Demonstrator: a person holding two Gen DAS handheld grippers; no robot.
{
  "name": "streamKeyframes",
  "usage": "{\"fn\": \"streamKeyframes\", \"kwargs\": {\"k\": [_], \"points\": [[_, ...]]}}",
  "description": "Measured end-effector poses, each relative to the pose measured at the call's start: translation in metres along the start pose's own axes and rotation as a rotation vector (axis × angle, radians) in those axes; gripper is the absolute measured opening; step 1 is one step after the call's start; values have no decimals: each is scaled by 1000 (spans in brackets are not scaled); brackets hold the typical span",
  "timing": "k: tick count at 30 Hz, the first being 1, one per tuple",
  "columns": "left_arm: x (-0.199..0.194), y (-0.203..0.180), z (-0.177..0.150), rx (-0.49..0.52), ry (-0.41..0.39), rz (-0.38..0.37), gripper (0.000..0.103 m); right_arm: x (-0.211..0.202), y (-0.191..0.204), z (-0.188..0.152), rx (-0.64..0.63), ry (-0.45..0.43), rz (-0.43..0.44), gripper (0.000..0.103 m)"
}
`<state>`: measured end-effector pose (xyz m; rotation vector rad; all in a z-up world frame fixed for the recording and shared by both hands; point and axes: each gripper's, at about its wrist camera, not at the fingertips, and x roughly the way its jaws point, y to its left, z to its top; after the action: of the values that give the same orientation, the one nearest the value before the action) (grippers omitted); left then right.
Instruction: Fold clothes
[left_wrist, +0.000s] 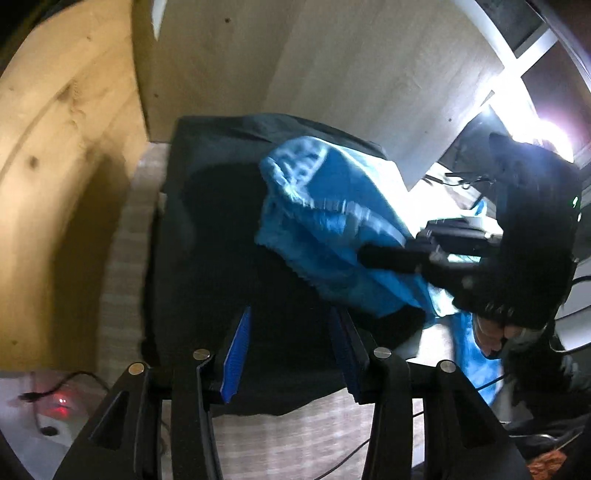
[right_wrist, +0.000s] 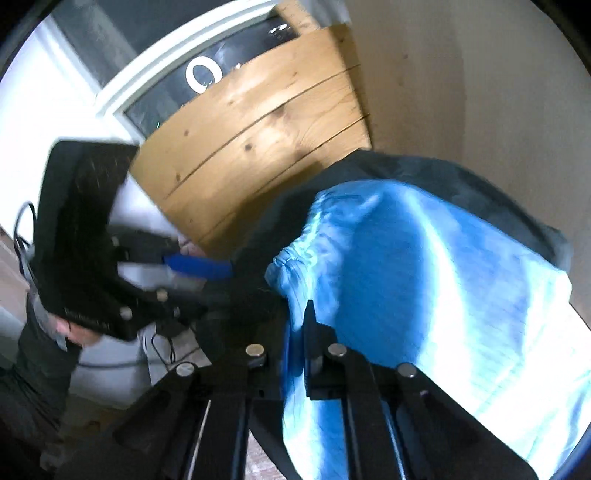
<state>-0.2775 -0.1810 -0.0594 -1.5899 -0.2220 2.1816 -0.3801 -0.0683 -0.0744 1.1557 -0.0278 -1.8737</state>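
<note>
left gripper (left_wrist: 291, 354): jaws stand apart with blue pads facing each other; only dark cloth shows in the gap beneath, nothing pinched between the pads.
right gripper (right_wrist: 308, 332): jaws closed tight on the blue garment, the cloth bunched at the fingertips and spilling past them.
blue garment (left_wrist: 325, 221): shiny blue cloth with a gathered hem, lying partly over the dark garment, toward 2 o'clock from the left gripper; in the right wrist view it fills the frame from 12 to 5 o'clock.
dark garment (left_wrist: 221, 229): black cloth spread flat under the blue one, its far edge at 12 o'clock against the wall.
table (left_wrist: 122, 295): pale wood-grain surface, bare strip showing at 9 o'clock of the dark garment and again at 6 o'clock.
wooden board (right_wrist: 258, 136): knotty pine planks standing at 11 o'clock of the right gripper, just behind the dark garment.
wall (left_wrist: 332, 66): pale, plain, at 12 o'clock in the left wrist view.
window (right_wrist: 177, 85): white frame, dark pane, at 11 o'clock behind the board.
cables (left_wrist: 546, 343): black leads trailing at 4 o'clock near the person's hand.
red light (left_wrist: 61, 400): small glowing device with a cord at 8 o'clock.
in the way: the right gripper's body covers part of the blue garment in the left wrist view; blur softens both views.
</note>
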Motion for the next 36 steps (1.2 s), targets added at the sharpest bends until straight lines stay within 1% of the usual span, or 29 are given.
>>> {"fn": "streamKeyframes", "kwargs": {"k": [1,3,5,7,8,10,12,13,14,17,19,22,24,27,29,30,34,36], "points": [[3,-3,1,9,2,0,42,-6,-3,1,24,-14,27,5],[7,-9,3,15,4,-24,42,-19,-12,4,84,-38,97,5],[11,-13,5,12,5,-45,47,-32,-17,6,117,-71,130,5],[15,-14,6,2,11,-59,51,-44,-17,7,98,-98,91,5],[18,-15,6,2,19,-61,51,-50,-17,9,85,-113,72,5],[27,-16,7,-5,35,-54,51,-69,-18,12,79,-147,67,5],[35,-17,8,-9,39,-45,44,-90,-22,16,71,-180,55,5],[39,-18,10,-9,37,-43,24,-101,-25,18,67,-196,47,5],[42,-19,11,-7,33,-42,10,-112,-26,20,60,-214,37,5],[31,-25,18,20,-2,-31,7,-141,-31,27,48,-264,4,5],[8,-30,24,53,-44,-22,6,-156,-34,29,52,-287,-2,5],[-25,-28,33,73,-102,18,6,-168,-35,30,43,-307,-9,5],[-40,-18,36,67,-112,37,6,-165,-30,31,36,-306,4,5],[-35,5,36,41,-75,82,6,-144,-17,28,11,-269,45,5],[-19,15,33,23,-38,95,6,-127,-8,26,-7,-234,60,5],[-10,20,31,14,-21,98,6,-114,-2,25,-19,-210,63,5],[9,29,24,-22,9,67,7,-54,14,21,-49,-115,60,5],[12,33,21,-37,10,59,15,-19,21,18,-53,-58,68,5]]}}
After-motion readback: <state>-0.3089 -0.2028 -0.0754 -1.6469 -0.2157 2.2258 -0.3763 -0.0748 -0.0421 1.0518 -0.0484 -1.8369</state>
